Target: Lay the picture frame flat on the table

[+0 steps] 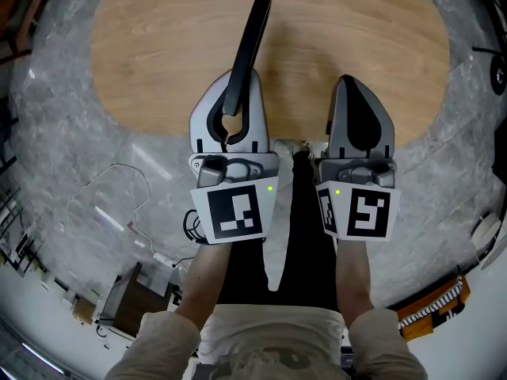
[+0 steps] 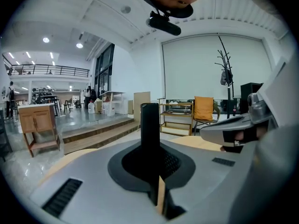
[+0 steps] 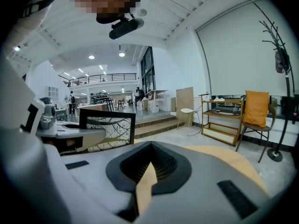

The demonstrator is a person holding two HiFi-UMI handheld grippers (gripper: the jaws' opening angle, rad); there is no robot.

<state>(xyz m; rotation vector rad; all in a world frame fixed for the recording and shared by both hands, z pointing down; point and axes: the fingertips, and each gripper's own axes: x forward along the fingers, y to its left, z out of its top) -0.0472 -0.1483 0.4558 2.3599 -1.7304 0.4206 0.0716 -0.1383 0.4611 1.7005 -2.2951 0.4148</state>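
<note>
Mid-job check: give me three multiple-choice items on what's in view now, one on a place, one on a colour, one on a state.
1. Where is the picture frame?
A. lying on the floor
B. on edge in the left gripper, over the table
C. leaning on a chair

2. What colour is the frame's border?
A. black
B. white
C. red

3. How is the right gripper?
A. shut on the frame
B. wide open
C. shut, with nothing in it

Answers:
1 B: the head view shows the frame edge-up between the left jaws.
2 A: its border shows dark in every view.
3 C: its jaws meet with nothing between them.
</note>
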